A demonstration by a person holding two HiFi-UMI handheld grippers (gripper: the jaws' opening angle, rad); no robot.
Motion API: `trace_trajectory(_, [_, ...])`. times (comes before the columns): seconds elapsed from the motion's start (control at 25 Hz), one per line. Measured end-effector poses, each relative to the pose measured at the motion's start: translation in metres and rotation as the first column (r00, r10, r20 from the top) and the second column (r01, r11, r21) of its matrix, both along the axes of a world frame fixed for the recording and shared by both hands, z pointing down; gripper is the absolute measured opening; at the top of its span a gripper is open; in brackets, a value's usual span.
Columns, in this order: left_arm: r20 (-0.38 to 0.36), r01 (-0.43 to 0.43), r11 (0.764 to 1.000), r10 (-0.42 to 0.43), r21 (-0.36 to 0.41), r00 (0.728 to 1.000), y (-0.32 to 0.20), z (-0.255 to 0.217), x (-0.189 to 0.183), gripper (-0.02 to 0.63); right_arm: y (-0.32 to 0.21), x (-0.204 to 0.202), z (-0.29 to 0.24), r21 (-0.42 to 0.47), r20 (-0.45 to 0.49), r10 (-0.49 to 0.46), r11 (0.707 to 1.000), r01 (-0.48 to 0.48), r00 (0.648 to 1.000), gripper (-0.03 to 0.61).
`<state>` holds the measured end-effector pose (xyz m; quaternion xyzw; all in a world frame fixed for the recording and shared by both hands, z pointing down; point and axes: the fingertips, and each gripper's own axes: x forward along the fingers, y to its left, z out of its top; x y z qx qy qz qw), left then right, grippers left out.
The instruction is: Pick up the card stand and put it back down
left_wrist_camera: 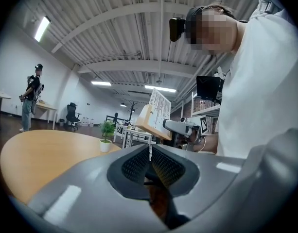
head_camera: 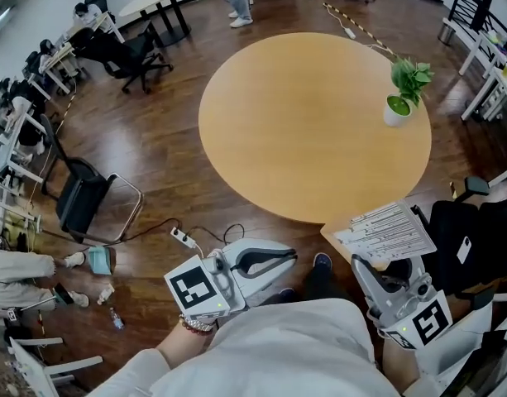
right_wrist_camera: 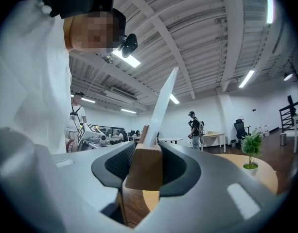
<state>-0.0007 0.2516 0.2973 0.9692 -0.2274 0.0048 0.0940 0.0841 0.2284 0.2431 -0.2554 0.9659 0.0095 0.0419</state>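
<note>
Card stand [right_wrist_camera: 144, 173] is up in the air, so pick-up looks done and put-down is not. Tabletop [head_camera: 303, 122]: big round wooden top, bare apart from a potted plant [head_camera: 404, 93] near its far right edge; no part of the stand touches it. Right claw [head_camera: 358, 263]: clenched on the stand's wooden base, pads pressing both sides of the block in the right gripper view, white card rising from the base and leaning to upper right. Left claw [head_camera: 293, 259]: clamped together with nothing in it, pads meeting in the left gripper view. It sits off to the stand's left, not touching it, and takes no part in the grip. Stand position in head view: just beside the tabletop's near rim, on the person's side, printed card face tipped up toward the camera. Can't tell whether the base is over the rim or just short of it. Judgement: roughly halfway. Left to do: carry the base over the wood, bring it down flat so it stands by itself, release the right claw, back off without clipping the card. Watch item: tall card on a narrow base, likely to tip if it lands tilted.
</note>
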Motion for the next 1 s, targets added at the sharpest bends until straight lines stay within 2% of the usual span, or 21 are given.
trace_trajectory(0.16, [-0.047,-0.003,1.0,0.004,0.023,0.999,-0.056,-0.004,0.005,-0.002,-0.061,0.004,0.007,-0.019,0.015,-0.016,1.0,0.016,1.0,0.152])
trace_trajectory(0.28, [-0.078,0.013,1.0,-0.011,0.027,0.997,-0.1,-0.008,0.015,-0.003,-0.12,0.005,0.024,-0.035,-0.013,-0.055,0.998,0.055,0.998,0.152])
trace_trajectory(0.36, [-0.067,0.024,0.999,-0.023,0.024,0.997,-0.133,-0.016,0.017,-0.005,-0.168,0.007,0.036,-0.041,-0.034,-0.073,0.997,0.072,0.997,0.152])
trace_trajectory(0.48, [-0.033,0.035,0.997,-0.033,0.063,0.999,-0.18,-0.039,0.022,-0.008,-0.247,0.018,0.063,-0.072,-0.065,-0.085,0.994,0.08,0.994,0.152])
trace_trajectory(0.56, [0.01,0.096,0.994,-0.097,0.059,0.995,-0.21,-0.044,0.019,-0.018,-0.296,0.021,0.084,-0.096,-0.059,-0.108,0.99,0.102,0.992,0.153])
trace_trajectory(0.68, [0.052,0.197,0.98,-0.198,0.017,0.979,-0.265,-0.04,0.008,-0.018,-0.37,0.011,0.114,-0.128,-0.043,-0.122,0.985,0.115,0.992,0.152])
trace_trajectory(0.84, [0.044,0.213,0.973,-0.21,-0.089,0.977,-0.317,-0.019,0.01,-0.019,-0.453,-0.013,0.167,-0.22,-0.078,-0.129,0.969,0.109,0.989,0.152])
trace_trajectory(1.0, [0.055,0.224,0.954,-0.217,-0.199,0.975,-0.354,0.012,0.007,-0.018,-0.516,-0.047,0.212,-0.241,-0.129,-0.171,0.961,0.136,0.977,0.153])
